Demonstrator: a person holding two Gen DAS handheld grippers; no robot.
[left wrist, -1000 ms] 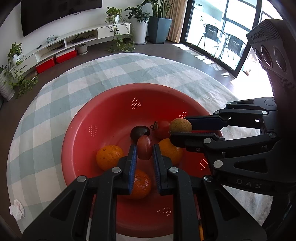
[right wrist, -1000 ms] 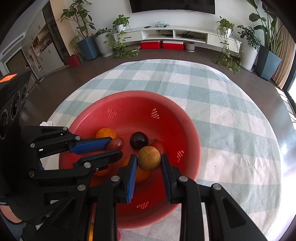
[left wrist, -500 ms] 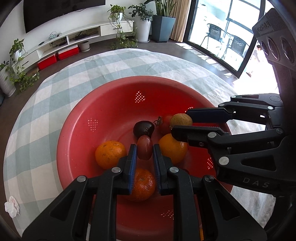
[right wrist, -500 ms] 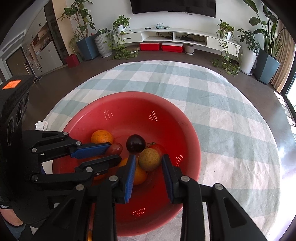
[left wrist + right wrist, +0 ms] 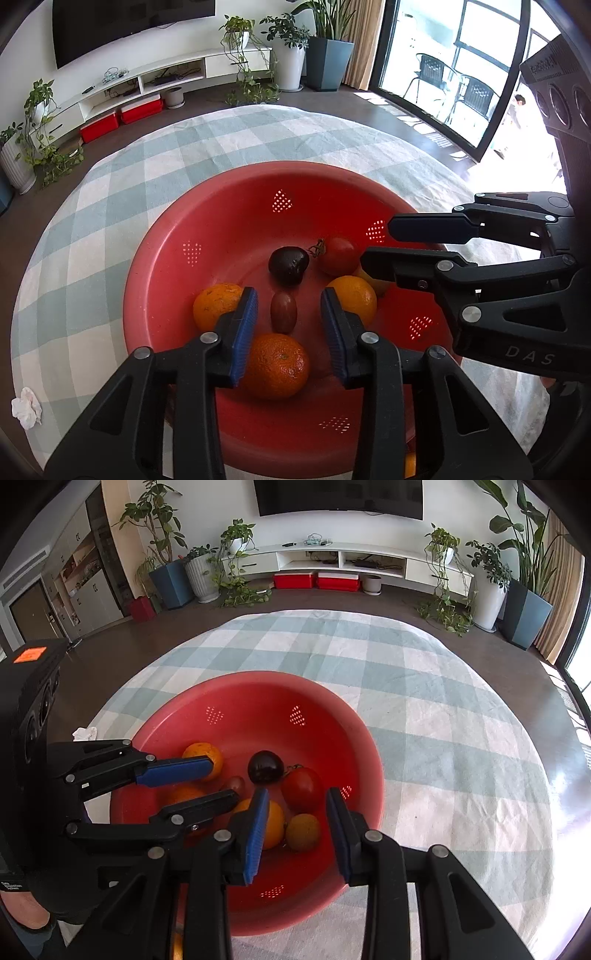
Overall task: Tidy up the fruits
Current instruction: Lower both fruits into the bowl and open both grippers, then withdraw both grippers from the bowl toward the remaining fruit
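Now both tongs spread over red colander [image 5: 221, 206], which sits on checked cloth [image 5: 122, 177]. Left gripper [image 5: 289, 325] jaws just opening, small dark-red plum tomato [image 5: 283, 311] lying loose between them, untouched. Right gripper [image 5: 296, 830] jaws just opening too, yellowish round fruit [image 5: 303, 831] free between them. Oranges [image 5: 275, 365], dark plum [image 5: 288, 265], red tomato [image 5: 338, 255] also in colander. Seemingly all visible fruit gathered; little left. Writing: "DAS" on right gripper body; orange sticker unreadable.
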